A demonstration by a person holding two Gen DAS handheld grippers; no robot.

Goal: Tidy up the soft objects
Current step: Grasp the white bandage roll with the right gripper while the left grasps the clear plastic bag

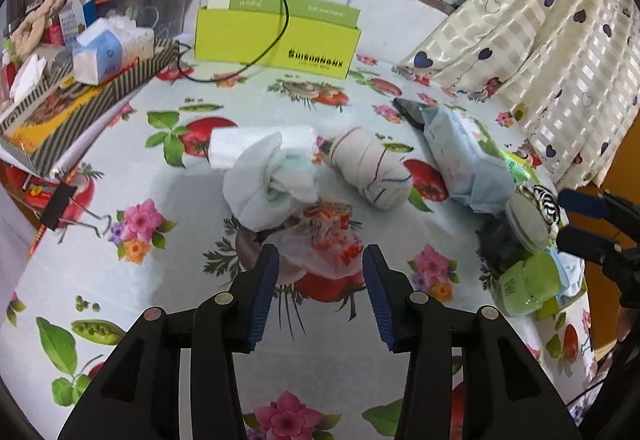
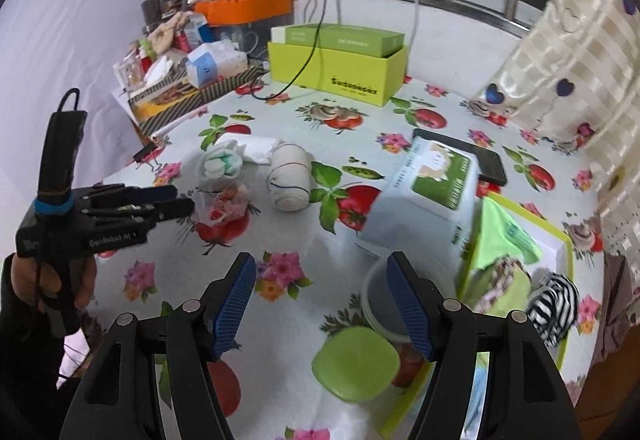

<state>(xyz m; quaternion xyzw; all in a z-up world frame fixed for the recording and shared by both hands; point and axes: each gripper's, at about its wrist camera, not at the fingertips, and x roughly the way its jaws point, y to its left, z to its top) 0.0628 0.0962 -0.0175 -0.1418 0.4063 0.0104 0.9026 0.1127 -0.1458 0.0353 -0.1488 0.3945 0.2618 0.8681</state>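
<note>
**Mia:** Flowers and tomatoes were printed all over the tablecloth (image 1: 132, 168). It was a small room, with a heart-print curtain (image 1: 552, 52) on the right and window bars behind the table.

**Ben:** Was the table tidy?

**Mia:** No. A big green box (image 1: 276, 44) stood at the back with a black cord over it. A striped box (image 1: 80, 104) piled with stuff sat on the left. A phone (image 1: 408, 110) lay half under a pack of wipes (image 1: 468, 164).

**Ben:** How much was put away?

**Mia:** I think only some. A yellow-edged tray (image 2: 560, 240) on the right held a green cloth (image 2: 508, 236) and a zebra-striped soft thing (image 2: 554, 300). Three soft things were not put away yet, out in the middle of the table.

**Ben:** Which ones?

**Mia:** A white bundle (image 1: 272, 180), a cream roll (image 1: 372, 172) tied with thread just beside it, and a thin crinkly bag (image 1: 328, 244) in front of them.

**Ben:** Where were the tongs?

**Mia:** The left gripper (image 1: 322, 296) pointed down at the crinkly bag. Its jaws stood wide, one on each side of the bag's near edge, not squeezing it. The right gripper (image 2: 322, 304) was wide too, and held nothing. It hung over a grey tub (image 2: 380, 296) and a green lid (image 2: 356, 364).

**Ben:** So what was left?

**Mia:** My guess is the three soft things had to go in the tray.
</note>
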